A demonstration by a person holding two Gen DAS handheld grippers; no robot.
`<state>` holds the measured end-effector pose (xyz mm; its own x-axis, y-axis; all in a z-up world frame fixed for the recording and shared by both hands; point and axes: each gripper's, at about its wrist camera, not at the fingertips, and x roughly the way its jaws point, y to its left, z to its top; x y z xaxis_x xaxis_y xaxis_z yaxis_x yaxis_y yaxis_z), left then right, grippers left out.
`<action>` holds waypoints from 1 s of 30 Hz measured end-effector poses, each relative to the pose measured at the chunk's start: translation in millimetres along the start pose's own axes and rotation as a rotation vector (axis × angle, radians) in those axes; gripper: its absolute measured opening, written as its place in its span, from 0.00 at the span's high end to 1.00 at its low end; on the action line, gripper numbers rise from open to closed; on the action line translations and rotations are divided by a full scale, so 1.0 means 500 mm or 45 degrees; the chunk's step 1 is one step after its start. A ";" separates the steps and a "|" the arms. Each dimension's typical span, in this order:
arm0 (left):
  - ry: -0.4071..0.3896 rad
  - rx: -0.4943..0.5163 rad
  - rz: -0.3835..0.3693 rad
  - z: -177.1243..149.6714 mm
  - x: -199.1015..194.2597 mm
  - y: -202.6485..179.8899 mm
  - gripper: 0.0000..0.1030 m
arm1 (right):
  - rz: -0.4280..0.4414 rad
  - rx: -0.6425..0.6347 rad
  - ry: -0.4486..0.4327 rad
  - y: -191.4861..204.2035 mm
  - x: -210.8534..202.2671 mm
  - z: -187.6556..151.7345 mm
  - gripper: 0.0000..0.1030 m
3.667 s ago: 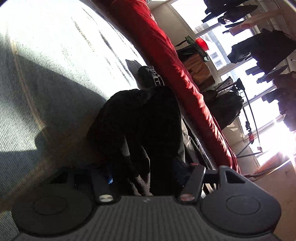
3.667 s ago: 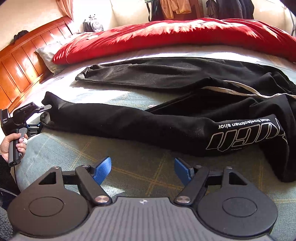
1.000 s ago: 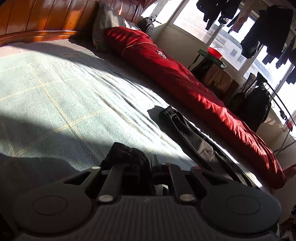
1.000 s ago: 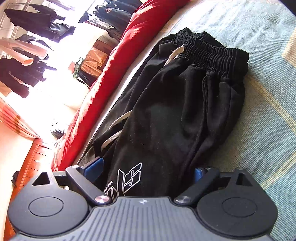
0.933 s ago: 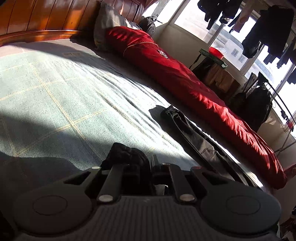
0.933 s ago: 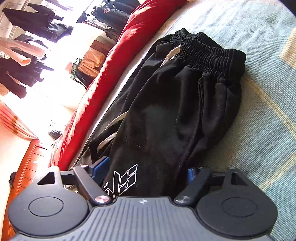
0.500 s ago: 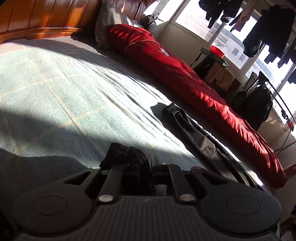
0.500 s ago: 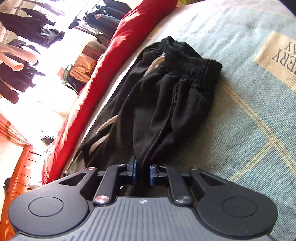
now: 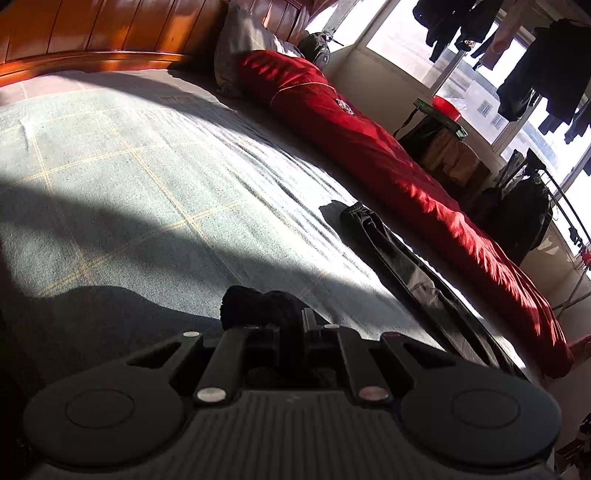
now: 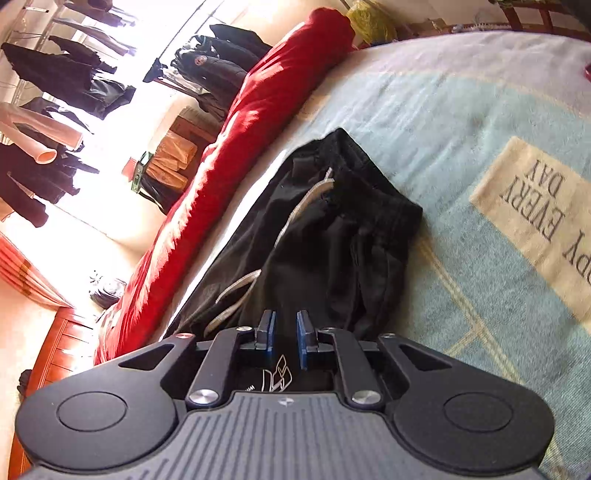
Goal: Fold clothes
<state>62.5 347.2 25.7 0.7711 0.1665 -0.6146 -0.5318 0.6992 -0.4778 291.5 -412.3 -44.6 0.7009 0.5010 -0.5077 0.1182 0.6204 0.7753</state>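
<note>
Black trousers (image 10: 332,236) are laid across a pale blue-green blanket (image 10: 480,122), bunched and part-folded, elastic waistband toward the foot end, white drawstrings showing on top. A fold near the white printed logo is pinched by the right gripper (image 10: 284,332), blue pads drawn close on the cloth. In the left wrist view one leg (image 9: 391,254) is stretched flat toward the cuff, and a second wad of the black fabric is clamped by the left gripper (image 9: 291,325), jaws pressed together on it.

Edges: the trousers lie just beside a red duvet (image 9: 388,166) rolled along the far side of the bed; a thin strip of bare bedding is left between them. Wide open blanket is seen on the near side in both views, partly in shadow, partly in hard sunlight. A beige patch with dark lettering (image 10: 535,206) sits well apart from the waistband.

Blanket is woven, coarse, with thin yellow grid lines. Duvet is shiny and creased. A wooden headboard (image 9: 92,33) and a grey pillow (image 9: 240,48) are at the head end. Beyond the bed, bright windows (image 9: 399,33) are seen, with dark clothes (image 9: 546,62) hung on a rail, and a red-lidded box (image 9: 447,107) on a stand. Floor detail is washed out by glare.
</note>
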 end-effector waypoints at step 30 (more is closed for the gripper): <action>0.125 0.039 -0.015 -0.042 0.015 -0.014 0.91 | 0.030 0.019 -0.144 -0.017 -0.030 0.012 0.94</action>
<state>64.7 329.0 11.5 0.7382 0.0903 -0.6685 -0.5109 0.7220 -0.4665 284.0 -428.5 -41.2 0.7785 0.4433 -0.4443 0.1108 0.5998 0.7924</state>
